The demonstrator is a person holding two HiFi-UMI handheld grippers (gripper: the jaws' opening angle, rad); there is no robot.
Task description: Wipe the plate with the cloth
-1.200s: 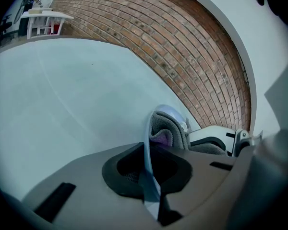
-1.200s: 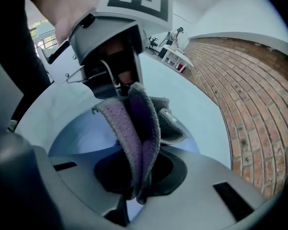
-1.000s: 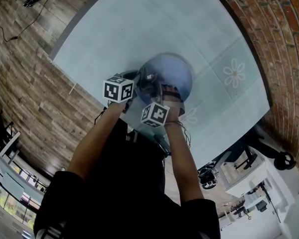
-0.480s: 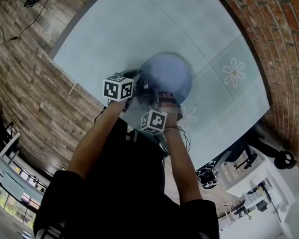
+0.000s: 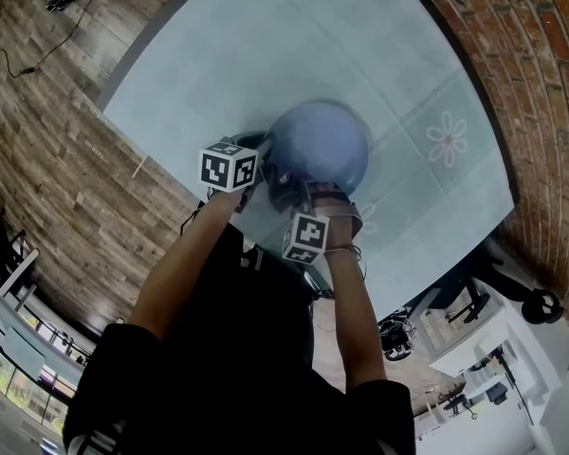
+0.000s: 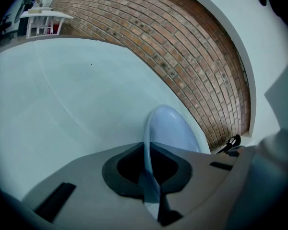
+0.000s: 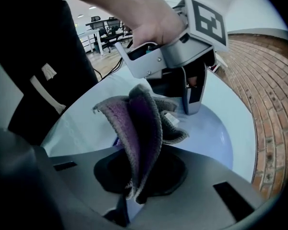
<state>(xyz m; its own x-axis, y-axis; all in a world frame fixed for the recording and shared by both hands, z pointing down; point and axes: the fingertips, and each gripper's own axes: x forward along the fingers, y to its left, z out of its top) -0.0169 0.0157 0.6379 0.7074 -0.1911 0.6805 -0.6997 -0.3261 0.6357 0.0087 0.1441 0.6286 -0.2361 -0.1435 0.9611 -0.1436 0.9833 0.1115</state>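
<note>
A pale blue plate (image 5: 322,140) is held tilted above the table, its rim (image 6: 169,127) running edge-on between the jaws of my left gripper (image 6: 147,166), which is shut on it. My right gripper (image 7: 140,178) is shut on a purple-grey knitted cloth (image 7: 140,123), whose folds rest against the plate's face (image 7: 216,138) near its lower edge. In the right gripper view the left gripper (image 7: 191,92) clamps the rim just beyond the cloth. From the head view the left gripper (image 5: 262,157), the cloth (image 5: 283,180) and the right gripper (image 5: 302,197) crowd the plate's near side.
The table (image 5: 266,36) has a light blue cover with flower prints (image 5: 446,140). Its near edge (image 5: 137,150) borders a wood-plank floor (image 5: 47,159); brick paving (image 5: 550,83) lies beyond the far side. Office furniture (image 5: 474,349) stands at lower right.
My right gripper has slid back toward the person and a little right, dragging the cloth over the plate's near part. The left gripper and plate hold almost still.
</note>
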